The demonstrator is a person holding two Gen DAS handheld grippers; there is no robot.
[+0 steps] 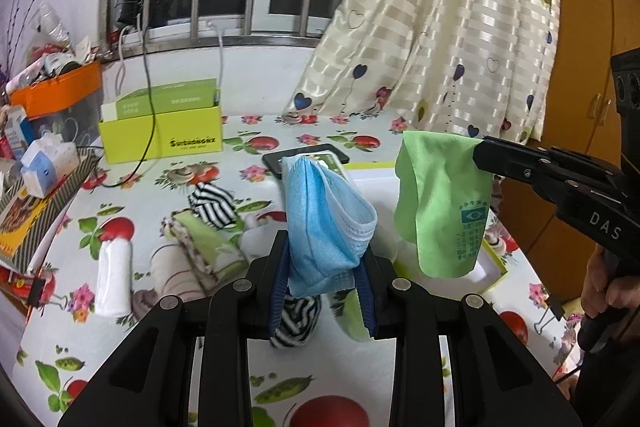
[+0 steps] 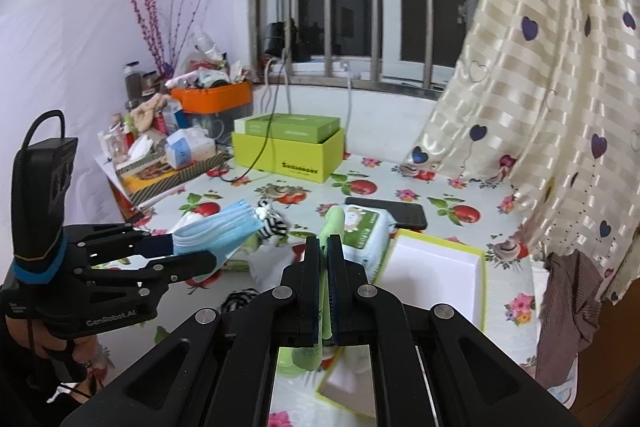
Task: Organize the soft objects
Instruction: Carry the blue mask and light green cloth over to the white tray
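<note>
The left gripper (image 1: 324, 263) is clamped on a blue face mask (image 1: 326, 223), pinching its lower folded edge so the rest stands up and fans out ahead of the fingers. The right gripper (image 2: 327, 247) has its jaws pressed together on a green cloth (image 1: 440, 203), which hangs down from the fingertips like a small flag; from its own camera only a thin green strip shows between the pads. Both pieces are lifted clear of the tabletop, presumably so they can be carried without dragging through the heap.

Just below and beyond the right gripper sits a shallow white tray with a lime rim (image 2: 478, 291), and the cloth hangs more or less over it, so I'd judge that's where the sorted things are meant to go. Beneath and to the left of the left gripper the remaining soft things lie loose: a striped sock (image 1: 212, 205), a green-edged towel (image 1: 204, 247), a white roll (image 1: 114, 279). A wet-wipe pack (image 2: 360, 231) and dark phone (image 2: 390, 213) lie just ahead of the right fingers.
</note>
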